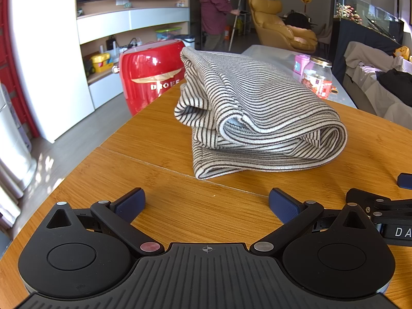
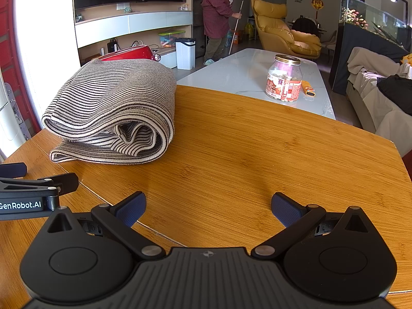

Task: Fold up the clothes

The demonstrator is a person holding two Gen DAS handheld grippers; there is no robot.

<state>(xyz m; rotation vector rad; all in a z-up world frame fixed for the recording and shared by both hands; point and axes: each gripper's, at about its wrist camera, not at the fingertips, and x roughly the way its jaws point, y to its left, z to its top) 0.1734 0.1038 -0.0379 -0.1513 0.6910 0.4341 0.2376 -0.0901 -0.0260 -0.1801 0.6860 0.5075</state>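
A black-and-white striped garment [image 1: 257, 118] lies folded in a thick bundle on the wooden table [image 1: 164, 206]. In the right wrist view it lies at the far left [image 2: 113, 110]. My left gripper [image 1: 207, 203] is open and empty, low over the table, a short way in front of the bundle. My right gripper [image 2: 208, 207] is open and empty over bare wood [image 2: 257, 154], to the right of the bundle. Each gripper shows at the edge of the other's view.
A red appliance [image 1: 152, 77] stands beyond the table's left edge. A white marble table [image 2: 247, 74] behind holds a snack jar [image 2: 284, 81] and an orange item [image 2: 307, 87]. A person [image 2: 221, 13] mops in the background. A sofa [image 2: 381, 97] is on the right.
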